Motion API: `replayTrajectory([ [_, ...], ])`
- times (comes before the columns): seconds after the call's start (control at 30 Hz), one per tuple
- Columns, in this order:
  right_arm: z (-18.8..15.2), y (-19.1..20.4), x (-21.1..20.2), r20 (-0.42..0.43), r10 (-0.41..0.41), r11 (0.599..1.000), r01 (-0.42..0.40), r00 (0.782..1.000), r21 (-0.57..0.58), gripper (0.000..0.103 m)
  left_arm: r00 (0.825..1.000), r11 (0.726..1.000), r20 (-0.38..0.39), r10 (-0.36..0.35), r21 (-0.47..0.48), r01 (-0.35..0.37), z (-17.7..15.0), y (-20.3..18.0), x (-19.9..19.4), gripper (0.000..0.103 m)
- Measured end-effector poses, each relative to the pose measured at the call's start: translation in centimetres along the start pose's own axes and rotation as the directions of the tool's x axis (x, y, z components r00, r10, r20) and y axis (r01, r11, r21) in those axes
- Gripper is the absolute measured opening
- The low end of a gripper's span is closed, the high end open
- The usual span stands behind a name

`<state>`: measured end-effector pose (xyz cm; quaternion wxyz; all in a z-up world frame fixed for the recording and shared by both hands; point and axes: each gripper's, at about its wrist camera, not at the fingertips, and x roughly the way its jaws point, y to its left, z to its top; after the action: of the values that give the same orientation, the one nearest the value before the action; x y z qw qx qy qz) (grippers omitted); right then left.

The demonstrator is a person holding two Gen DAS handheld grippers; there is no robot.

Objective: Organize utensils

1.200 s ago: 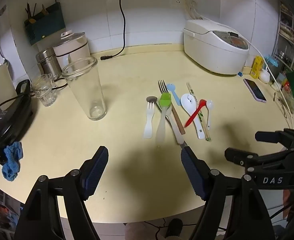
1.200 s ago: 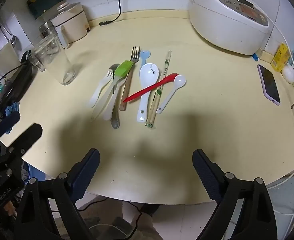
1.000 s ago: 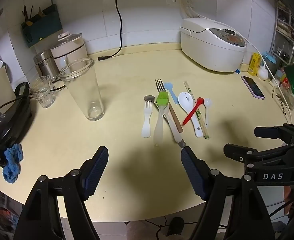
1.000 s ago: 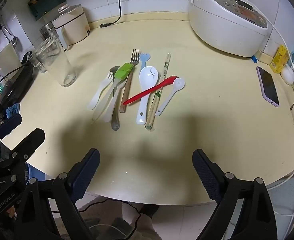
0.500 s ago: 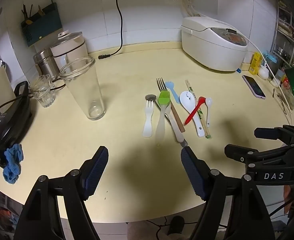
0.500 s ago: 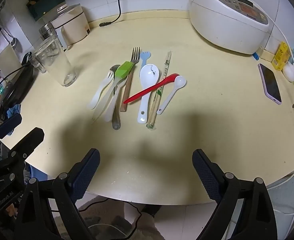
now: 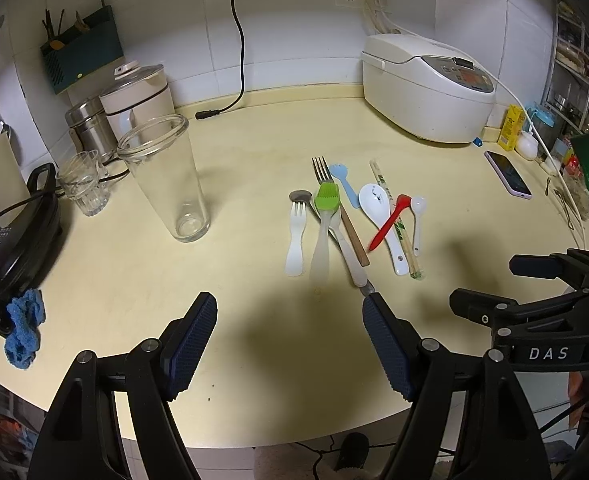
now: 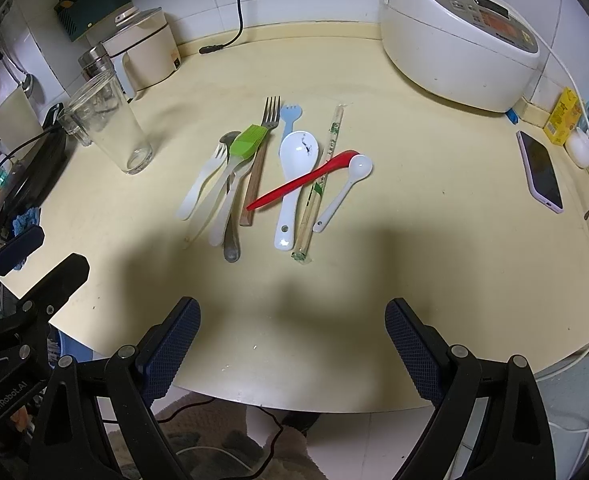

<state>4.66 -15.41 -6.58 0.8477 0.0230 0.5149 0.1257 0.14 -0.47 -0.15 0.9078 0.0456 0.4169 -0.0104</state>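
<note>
Several utensils lie side by side in the middle of the cream counter (image 7: 254,128): a white plastic fork (image 7: 295,244), a green-headed silicone brush (image 7: 326,200), a wooden-handled metal fork (image 7: 336,208), a pale blue fork (image 7: 344,184), a white ceramic spoon (image 7: 378,208), a red spoon (image 7: 388,222) lying across it, wrapped chopsticks (image 8: 320,184) and a small white spoon (image 8: 344,190). A tall clear glass (image 7: 166,178) stands to their left. My left gripper (image 7: 290,318) and right gripper (image 8: 292,324) both hover open near the counter's front edge, short of the utensils, holding nothing.
A white rice cooker (image 7: 426,88) sits at the back right, a phone (image 7: 508,174) beside it. At the left are a small tumbler (image 7: 82,188), a steel canister, a cream pot (image 7: 138,100), a black appliance (image 7: 10,236) and a blue cloth (image 7: 24,330). A loose power cord lies at the back.
Both views drift slightly; the grippers stay open and back from the utensils. No utensil has moved.
</note>
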Motion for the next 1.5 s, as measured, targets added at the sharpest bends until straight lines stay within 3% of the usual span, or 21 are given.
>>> replayTrajectory([
  [1.5, 0.2, 0.3, 1.5, -0.042, 0.000, 1.000, 0.000, 0.999, 0.005, 0.094, 1.000, 1.000, -0.026, -0.001, -0.003, 0.001, 0.0, 0.5, 1.0, 0.079],
])
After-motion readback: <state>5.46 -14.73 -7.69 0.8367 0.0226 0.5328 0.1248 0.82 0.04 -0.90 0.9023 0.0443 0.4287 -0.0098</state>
